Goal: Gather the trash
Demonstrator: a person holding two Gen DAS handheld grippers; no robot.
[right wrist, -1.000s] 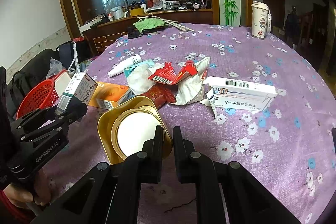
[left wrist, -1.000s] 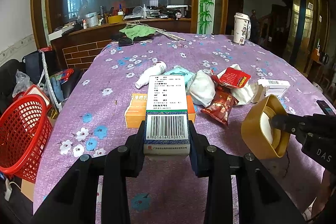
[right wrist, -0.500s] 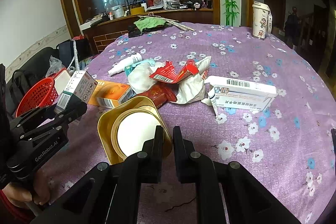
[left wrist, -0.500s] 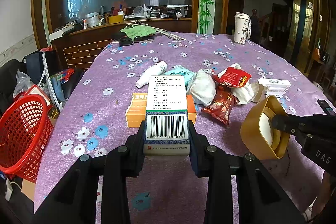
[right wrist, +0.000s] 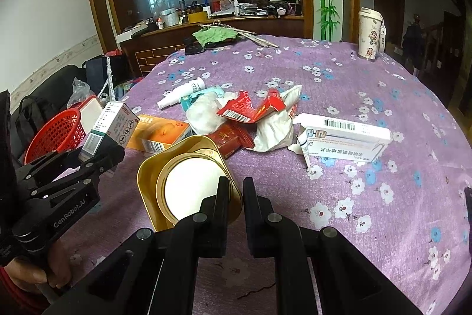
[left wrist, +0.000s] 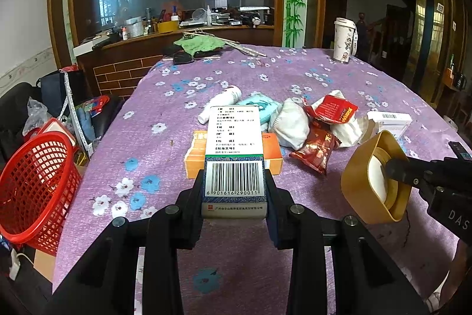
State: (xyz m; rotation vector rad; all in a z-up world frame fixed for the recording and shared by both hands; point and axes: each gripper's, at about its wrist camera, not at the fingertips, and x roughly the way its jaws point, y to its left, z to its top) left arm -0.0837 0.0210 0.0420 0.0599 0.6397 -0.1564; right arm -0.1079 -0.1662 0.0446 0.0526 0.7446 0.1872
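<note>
Trash on my table, itemised. Table (left wrist: 295, 73): round, under a purple cloth with white and blue flowers.

Item one: green-and-white medicine box (left wrist: 234, 158), barcode face up, clamped at its near end between the pads of my left gripper (left wrist: 235, 191) and held off the cloth. From the right wrist view, the same box (right wrist: 109, 126) juts up and away from that gripper (right wrist: 97, 151) at the left.

Item two: gold tin (right wrist: 188, 182), lying on its side with its pale inner lining facing me. My right gripper (right wrist: 235, 197) is pinched on the tin's rim, one finger inside, one outside; whether the tin's lower edge rests on the cloth I cannot tell from either view.

Item three, loose pile mid-table: orange carton (left wrist: 271, 155) lying flat just behind the held box; white spray bottle (left wrist: 219, 104) on its side; teal tissue pack (left wrist: 261, 107); crumpled white tissue (left wrist: 292, 123); torn red packet (left wrist: 332, 109) on top of more white paper; dark red snack wrapper (left wrist: 317, 149).

Item four: long white medicine box (right wrist: 342, 136), right of the pile, with a flap hanging open.

Item five: red mesh basket (left wrist: 32, 182), off the table's left edge, below cloth level.

Item six: white tumbler (left wrist: 343, 40), upright at the far right of the table, well apart from the pile.
</note>
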